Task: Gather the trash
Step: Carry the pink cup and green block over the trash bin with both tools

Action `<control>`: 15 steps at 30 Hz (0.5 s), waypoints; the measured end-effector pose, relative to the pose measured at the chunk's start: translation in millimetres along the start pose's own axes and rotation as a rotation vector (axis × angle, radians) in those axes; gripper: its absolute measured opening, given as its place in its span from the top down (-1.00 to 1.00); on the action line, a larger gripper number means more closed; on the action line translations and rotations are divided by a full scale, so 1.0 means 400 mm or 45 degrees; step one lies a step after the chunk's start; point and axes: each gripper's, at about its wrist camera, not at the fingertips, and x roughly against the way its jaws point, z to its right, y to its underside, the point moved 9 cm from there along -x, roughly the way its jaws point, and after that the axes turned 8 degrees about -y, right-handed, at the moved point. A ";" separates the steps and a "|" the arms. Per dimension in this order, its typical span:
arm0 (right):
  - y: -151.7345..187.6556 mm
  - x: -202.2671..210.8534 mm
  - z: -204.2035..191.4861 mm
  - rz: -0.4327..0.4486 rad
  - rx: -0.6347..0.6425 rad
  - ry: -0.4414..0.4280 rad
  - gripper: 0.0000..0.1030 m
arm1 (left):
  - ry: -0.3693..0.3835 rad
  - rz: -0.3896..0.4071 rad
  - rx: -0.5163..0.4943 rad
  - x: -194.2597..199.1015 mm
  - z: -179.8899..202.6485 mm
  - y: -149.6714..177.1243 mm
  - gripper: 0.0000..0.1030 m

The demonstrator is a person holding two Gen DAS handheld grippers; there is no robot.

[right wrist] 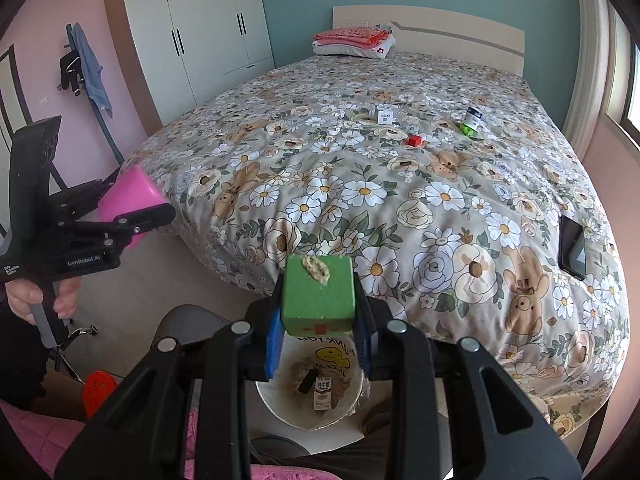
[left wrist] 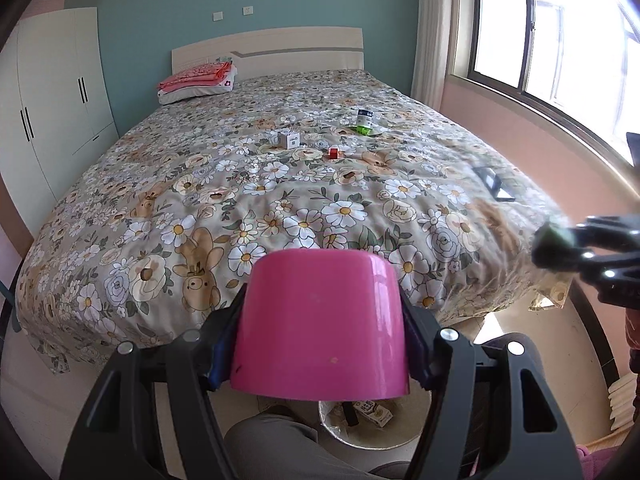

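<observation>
Left gripper (left wrist: 320, 332): clamped on one pink cup (left wrist: 322, 320), mouth toward the camera, held just above the bin (left wrist: 416, 428).
Right gripper (right wrist: 318, 320): clamped on one green box (right wrist: 318, 294) with a pale smear on its top face, held right over the bin's opening.
Bin: one pale round bin (right wrist: 356, 400) on the floor at the foot of the bed (right wrist: 360, 208); inside it, one small carton (right wrist: 323, 394) and one dark piece (right wrist: 306, 380), plus crumpled stuff too unclear to count.
Done so far, as I judge it: at least two bits already binned, two more in the jaws and about to be dropped.
Phone (right wrist: 572, 252): one, dark, near the bed's right edge; probably not trash.
Left on the bed, mid-quilt: one red cube (right wrist: 415, 141), one white box (right wrist: 385, 115), one green item (right wrist: 466, 128) touching one white-and-blue bottle (right wrist: 474, 116).
Count remaining: four pieces, all well apart from the bin.
Far end: one pillow (right wrist: 352, 50) with folded pink cloth (right wrist: 352, 36) on it, by the headboard; not trash, I think.
</observation>
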 end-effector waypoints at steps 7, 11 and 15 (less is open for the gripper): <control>0.117 -0.135 0.018 -0.155 -0.067 -0.055 0.40 | 0.055 -0.190 0.022 -0.130 0.043 0.142 -0.33; 0.186 -0.210 0.022 -0.243 -0.098 -0.077 0.40 | 0.078 -0.262 0.022 -0.183 0.077 0.212 -0.33; 0.253 -0.282 0.027 -0.332 -0.138 -0.099 0.40 | 0.100 -0.340 0.023 -0.239 0.104 0.274 -0.33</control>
